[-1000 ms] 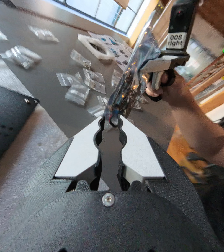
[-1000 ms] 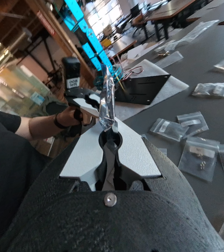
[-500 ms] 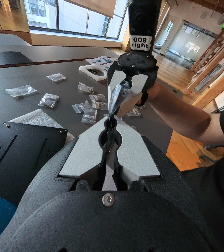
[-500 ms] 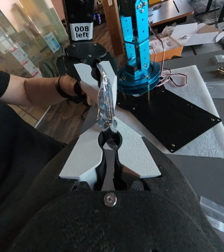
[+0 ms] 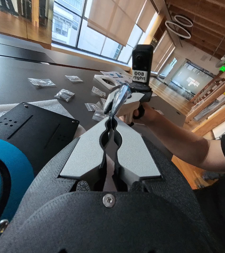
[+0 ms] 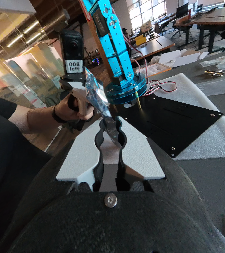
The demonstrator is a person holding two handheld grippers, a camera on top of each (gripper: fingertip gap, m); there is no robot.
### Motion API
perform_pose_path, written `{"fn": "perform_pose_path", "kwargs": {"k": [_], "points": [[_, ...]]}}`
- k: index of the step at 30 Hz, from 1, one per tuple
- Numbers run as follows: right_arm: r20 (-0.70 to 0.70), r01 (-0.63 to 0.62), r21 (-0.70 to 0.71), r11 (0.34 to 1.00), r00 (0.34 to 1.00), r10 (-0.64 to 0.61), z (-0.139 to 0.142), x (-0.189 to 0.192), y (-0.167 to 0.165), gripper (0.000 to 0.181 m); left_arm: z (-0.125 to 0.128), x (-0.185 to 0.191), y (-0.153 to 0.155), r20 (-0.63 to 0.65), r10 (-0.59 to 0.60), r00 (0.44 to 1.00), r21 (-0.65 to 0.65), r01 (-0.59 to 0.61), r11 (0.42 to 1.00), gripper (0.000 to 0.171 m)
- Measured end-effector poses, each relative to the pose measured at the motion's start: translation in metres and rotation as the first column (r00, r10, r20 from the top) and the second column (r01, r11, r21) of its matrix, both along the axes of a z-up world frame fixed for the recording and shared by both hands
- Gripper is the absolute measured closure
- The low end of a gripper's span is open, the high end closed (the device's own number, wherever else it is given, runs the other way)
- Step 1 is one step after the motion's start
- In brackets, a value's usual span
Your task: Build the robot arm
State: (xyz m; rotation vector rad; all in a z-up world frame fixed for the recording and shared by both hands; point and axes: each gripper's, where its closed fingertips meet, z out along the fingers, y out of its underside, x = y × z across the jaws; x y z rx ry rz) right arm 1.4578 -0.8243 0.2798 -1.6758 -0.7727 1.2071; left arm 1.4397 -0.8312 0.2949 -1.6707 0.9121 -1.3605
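Note:
A clear plastic bag (image 5: 119,98) with small parts hangs in the air between my two grippers. My left gripper (image 5: 110,121) is shut on one end of it, fingertips almost touching. My right gripper (image 6: 110,120) has its jaws parted; the other end of the bag (image 6: 96,95) lies slantwise in the gap and rests against the right finger. In the right wrist view the bag covers the left gripper's fingers (image 6: 77,89). A person's hands hold both grippers above the near table edge.
A blue robot arm (image 6: 114,54) on a round base (image 6: 125,89) stands on a black plate (image 6: 170,126) over white foam (image 6: 205,136). Several small parts bags (image 5: 64,95) lie on the dark table (image 5: 13,76). A white foam tray (image 5: 102,80) lies farther back. The tips of both grippers are at nearly the same place.
The right gripper's jaws have parted; half a second ago they were shut on the bag. The left gripper stays shut on it. Both grippers have turned and shifted.

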Motion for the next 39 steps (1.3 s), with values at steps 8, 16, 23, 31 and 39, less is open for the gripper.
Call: {"fn": "perform_pose_path", "kwargs": {"k": [8,16,23,31,39], "points": [[0.052,0.024,0.092,0.995,0.998,-0.029,-0.002,-0.008,0.003,0.166,-0.011,-0.017,0.002,-0.040,0.152,0.988,0.038,-0.151,0.988,0.167],[0.081,0.061,0.107,0.992,0.994,-0.070,-0.004,-0.005,0.005,0.169,-0.014,-0.026,0.005,-0.057,0.234,0.971,0.027,-0.232,0.972,0.161],[0.051,0.061,0.086,0.994,0.997,-0.065,-0.006,-0.002,0.003,0.170,-0.016,-0.030,0.000,-0.057,0.235,0.970,0.064,-0.231,0.971,0.168],[0.166,0.055,0.217,0.975,0.982,-0.092,0.000,-0.012,-0.004,0.181,-0.011,-0.028,0.003,-0.161,0.298,0.941,0.231,-0.258,0.938,0.171],[0.325,0.042,0.265,0.963,0.937,-0.130,-0.015,-0.016,-0.001,0.181,-0.017,-0.021,0.000,-0.299,0.335,0.893,0.369,-0.216,0.904,0.171]]}}
